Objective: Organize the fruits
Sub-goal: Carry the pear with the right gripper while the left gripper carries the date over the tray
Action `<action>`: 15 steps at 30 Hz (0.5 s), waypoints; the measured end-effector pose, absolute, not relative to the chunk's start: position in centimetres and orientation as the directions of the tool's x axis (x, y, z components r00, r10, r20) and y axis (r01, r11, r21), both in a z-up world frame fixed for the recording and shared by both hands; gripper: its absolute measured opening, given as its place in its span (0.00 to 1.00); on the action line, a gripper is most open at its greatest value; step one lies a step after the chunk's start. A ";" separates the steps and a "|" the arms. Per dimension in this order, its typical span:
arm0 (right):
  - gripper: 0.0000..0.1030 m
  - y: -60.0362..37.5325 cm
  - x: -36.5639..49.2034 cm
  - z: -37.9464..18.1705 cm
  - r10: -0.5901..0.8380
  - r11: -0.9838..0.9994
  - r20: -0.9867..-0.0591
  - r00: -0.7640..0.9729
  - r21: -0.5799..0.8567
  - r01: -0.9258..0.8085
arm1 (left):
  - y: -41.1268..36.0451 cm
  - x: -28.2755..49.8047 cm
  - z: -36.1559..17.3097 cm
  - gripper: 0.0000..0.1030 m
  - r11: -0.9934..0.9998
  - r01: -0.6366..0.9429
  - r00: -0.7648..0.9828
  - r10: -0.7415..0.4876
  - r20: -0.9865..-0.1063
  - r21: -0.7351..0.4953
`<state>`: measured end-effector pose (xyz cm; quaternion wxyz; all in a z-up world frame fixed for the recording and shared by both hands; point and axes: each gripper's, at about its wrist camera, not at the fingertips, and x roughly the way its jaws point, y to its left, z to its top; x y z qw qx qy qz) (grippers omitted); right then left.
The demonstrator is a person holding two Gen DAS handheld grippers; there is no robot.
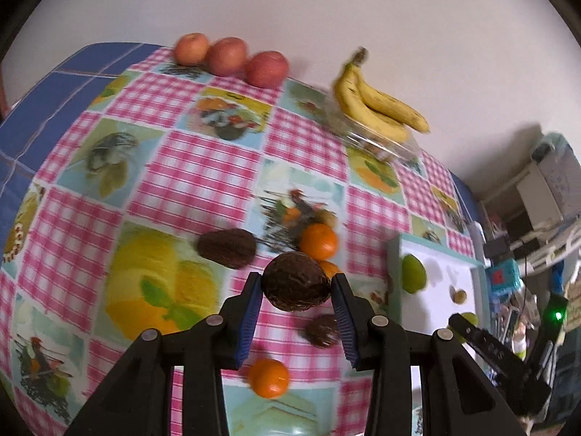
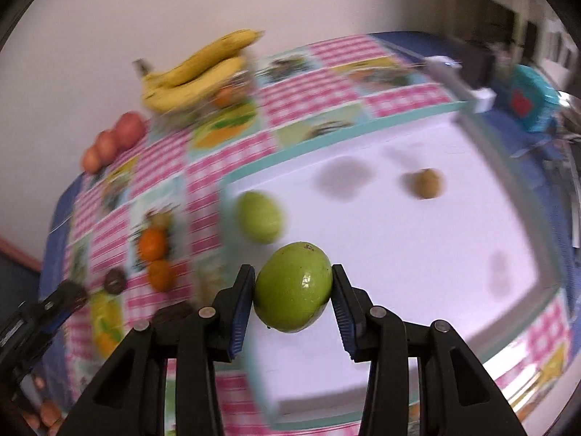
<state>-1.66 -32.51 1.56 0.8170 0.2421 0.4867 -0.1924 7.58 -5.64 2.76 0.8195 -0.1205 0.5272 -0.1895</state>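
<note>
My left gripper [image 1: 296,283] is shut on a dark brown avocado [image 1: 294,281], held above the checked tablecloth. Two more brown avocados [image 1: 227,247] [image 1: 322,330] and several oranges [image 1: 319,241] [image 1: 268,378] lie around it. My right gripper [image 2: 293,287] is shut on a green fruit [image 2: 293,287], held over the near left part of the white tray [image 2: 417,272]. A second green fruit [image 2: 259,216] and a small brownish fruit [image 2: 425,183] lie in the tray. The tray also shows in the left wrist view [image 1: 439,290].
Three red apples [image 1: 228,56] line the far table edge by the wall. A bunch of bananas [image 1: 374,103] rests on a clear plastic box [image 1: 377,143]. Cluttered shelves and a teal box [image 1: 503,278] stand beyond the table's right edge.
</note>
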 end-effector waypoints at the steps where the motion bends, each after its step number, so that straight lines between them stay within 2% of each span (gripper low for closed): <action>1: 0.42 -33.4 -2.0 1.4 -0.097 0.795 -0.892 0.441 0.197 0.573 | -6.4 7.3 2.8 0.40 0.897 0.200 0.365 -0.441 -0.820 -0.394; 15: 0.42 -41.9 -6.9 0.9 -0.233 0.659 -0.898 0.374 0.137 0.739 | -19.2 1.5 2.2 0.40 0.794 0.498 0.261 -0.520 -0.813 -0.348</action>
